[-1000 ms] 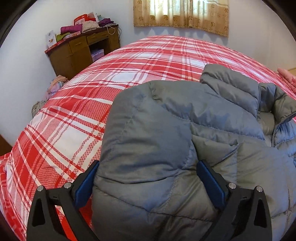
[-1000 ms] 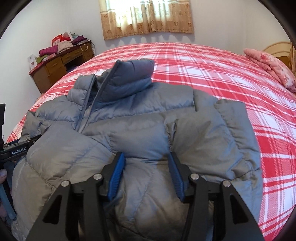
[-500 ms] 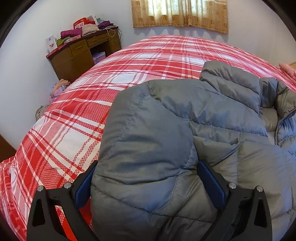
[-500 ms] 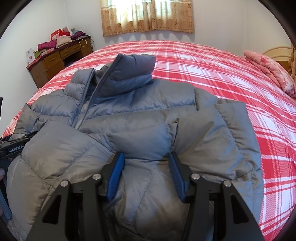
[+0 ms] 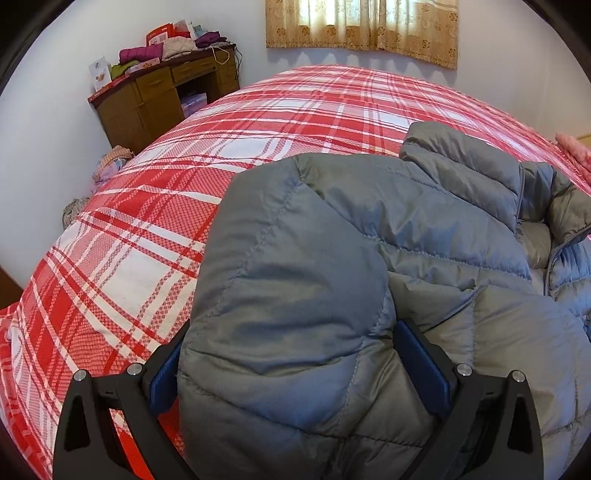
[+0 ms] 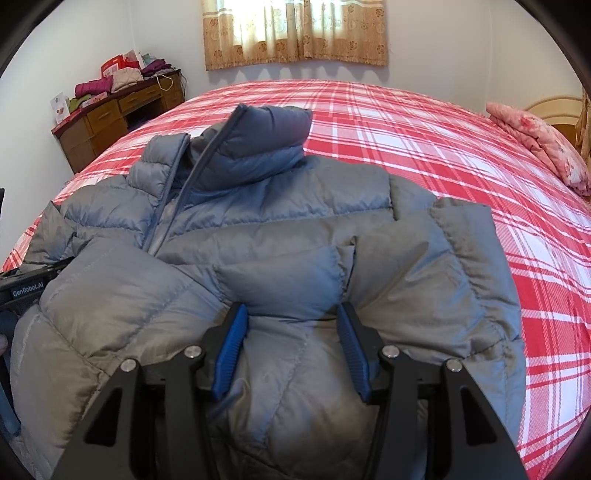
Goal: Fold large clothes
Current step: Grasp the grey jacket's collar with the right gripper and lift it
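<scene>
A grey puffer jacket (image 5: 369,229) lies front up on the red plaid bed (image 5: 258,122), its collar (image 6: 266,147) standing up toward the far side. My left gripper (image 5: 291,328) is shut on a thick bulging fold of the jacket's left side, and the blue pads press into it from both sides. My right gripper (image 6: 291,306) is shut on a narrower fold of the jacket (image 6: 295,229) near the folded-in sleeve. In the right wrist view the left gripper's body (image 6: 26,288) shows at the left edge, half under the fabric.
A wooden desk (image 5: 162,96) piled with folded clothes and boxes stands by the wall at the far left. A pink pillow (image 6: 539,144) lies at the bed's right edge. Plaid bedspread (image 6: 424,129) stretches beyond the jacket. Curtains (image 6: 295,33) hang behind.
</scene>
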